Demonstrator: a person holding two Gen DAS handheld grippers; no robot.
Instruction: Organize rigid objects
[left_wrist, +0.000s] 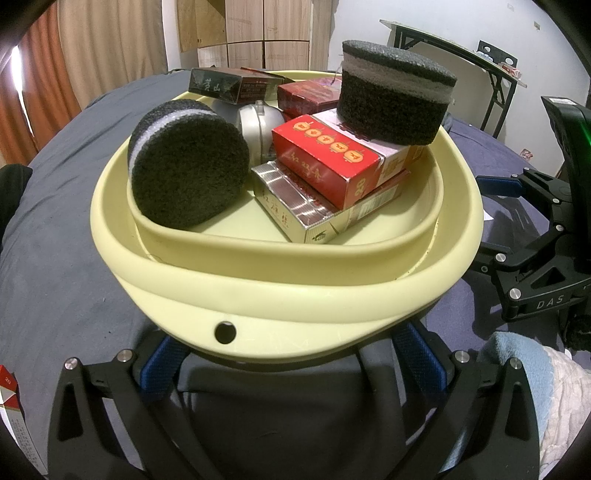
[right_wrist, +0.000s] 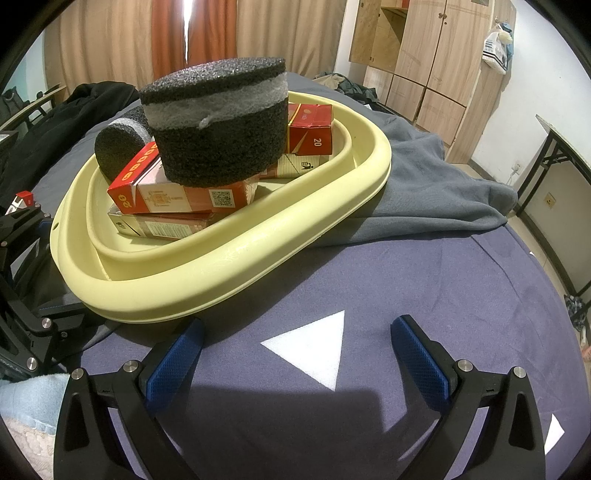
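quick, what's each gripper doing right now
left gripper: open, fingers under the basin rim, gripping nothing.
right gripper: open, empty, beside the basin.

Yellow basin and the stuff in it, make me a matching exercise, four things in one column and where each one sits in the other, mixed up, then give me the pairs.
Things
1. upright foam cylinder
2. foam cylinder on its side
3. red box with lantern print
4. silver box

Places
A. leaning on the near-left wall of the yellow basin
B. bottom of the box stack
C. top of the stack, on the red box
D. lying on the silver box

Pairs: 1-C, 2-A, 3-D, 4-B
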